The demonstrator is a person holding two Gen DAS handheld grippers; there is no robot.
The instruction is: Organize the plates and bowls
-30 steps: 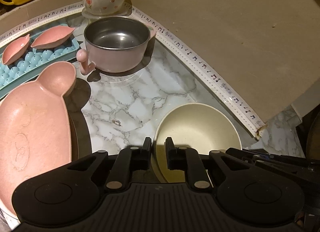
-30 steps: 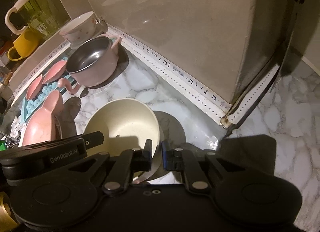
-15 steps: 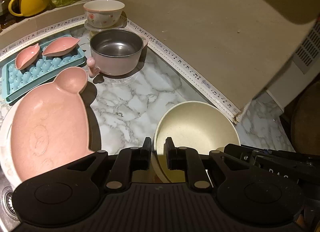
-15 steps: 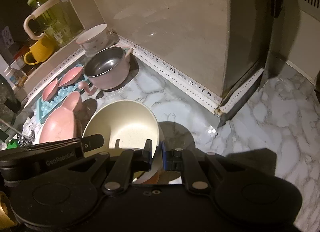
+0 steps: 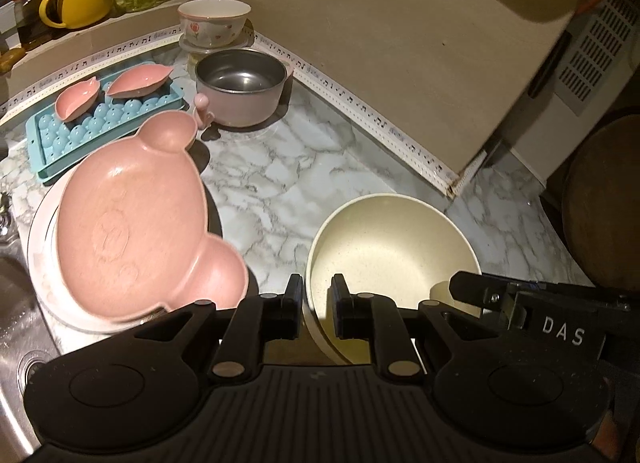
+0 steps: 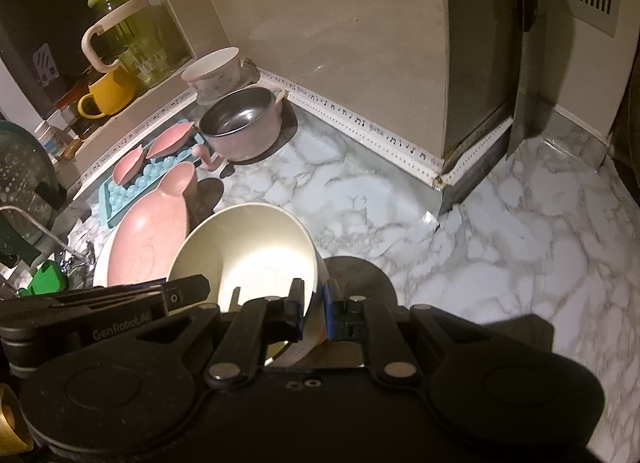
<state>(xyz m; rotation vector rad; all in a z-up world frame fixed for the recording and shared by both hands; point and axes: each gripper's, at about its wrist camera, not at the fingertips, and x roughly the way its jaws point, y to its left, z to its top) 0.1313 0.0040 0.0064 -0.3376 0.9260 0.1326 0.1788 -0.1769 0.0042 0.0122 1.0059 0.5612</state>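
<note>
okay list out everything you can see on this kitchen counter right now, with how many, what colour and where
cream bowl: one, cream, nearest, held by its rim on both sides
bear-shaped plate: one, pink, lying on a white plate beside the sink
ice tray: one, blue, behind the bear plate
leaf dishes: two, pink, on the ice tray
pot: one, pink outside and steel inside, back near the corner
floral bowl: one, white with pink flowers, behind the pot on a clear lid
mug: one, yellow, on the ledge
jug: one, green glass with cream handle, on the ledge
counter: white marble
left gripper: black fingers shut on the bowl's rim
right gripper: black fingers shut on the opposite rim
</note>
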